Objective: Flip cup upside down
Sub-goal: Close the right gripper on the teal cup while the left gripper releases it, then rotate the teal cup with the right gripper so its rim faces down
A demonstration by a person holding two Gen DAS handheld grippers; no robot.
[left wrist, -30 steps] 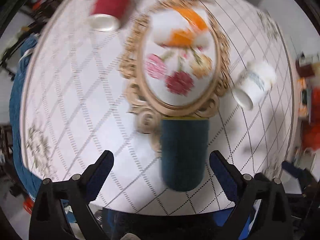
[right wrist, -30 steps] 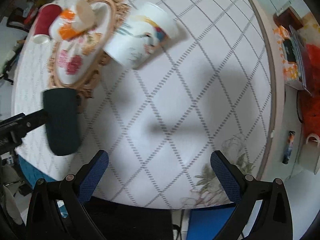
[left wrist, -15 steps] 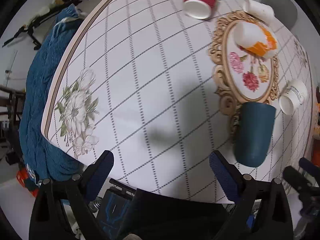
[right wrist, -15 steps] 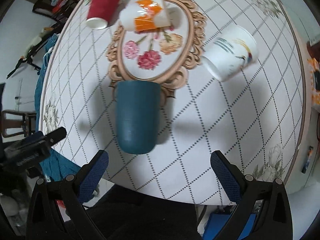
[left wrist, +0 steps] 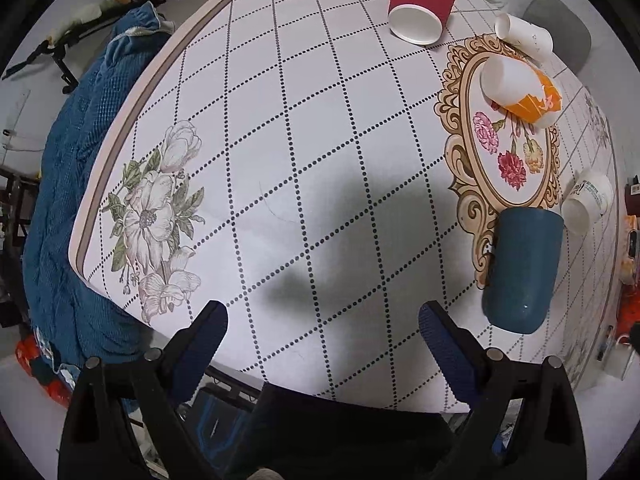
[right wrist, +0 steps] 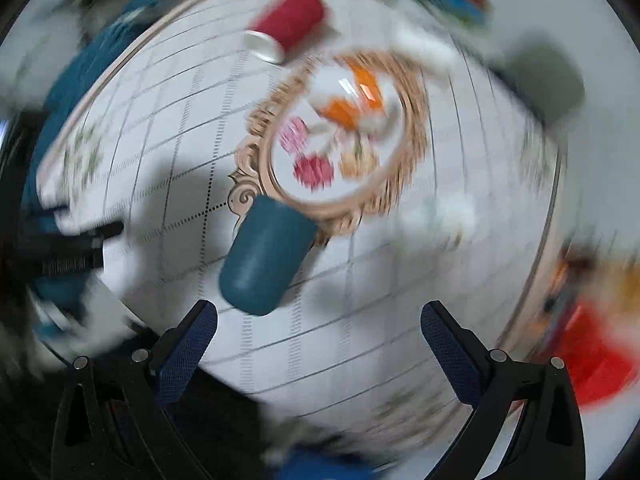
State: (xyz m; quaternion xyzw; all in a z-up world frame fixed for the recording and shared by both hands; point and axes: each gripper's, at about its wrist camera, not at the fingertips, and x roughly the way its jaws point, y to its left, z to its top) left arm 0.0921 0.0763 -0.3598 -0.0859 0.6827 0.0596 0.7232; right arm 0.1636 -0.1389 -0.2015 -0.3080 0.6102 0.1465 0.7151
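Note:
A dark teal cup (left wrist: 522, 268) stands upside down on the table, at the near edge of the oval floral print; it also shows in the blurred right wrist view (right wrist: 266, 256). My left gripper (left wrist: 322, 330) is open and empty above the table's near edge, well left of the teal cup. My right gripper (right wrist: 318, 332) is open and empty, above the near table edge, with the teal cup just beyond its left finger. The other gripper (right wrist: 76, 246) shows at the left of the right wrist view.
A red paper cup (left wrist: 420, 2), a white cup (left wrist: 522, 36), an orange-and-white cup (left wrist: 520, 90) and a small white printed cup (left wrist: 586, 202) lie on their sides. A blue cloth (left wrist: 72, 184) hangs left of the table (left wrist: 280, 152). A grey chair (left wrist: 558, 24) is behind.
The left gripper has swung left, away from the teal cup, and holds steady. The right gripper has moved to face the teal cup and is still moving, so its view is blurred.

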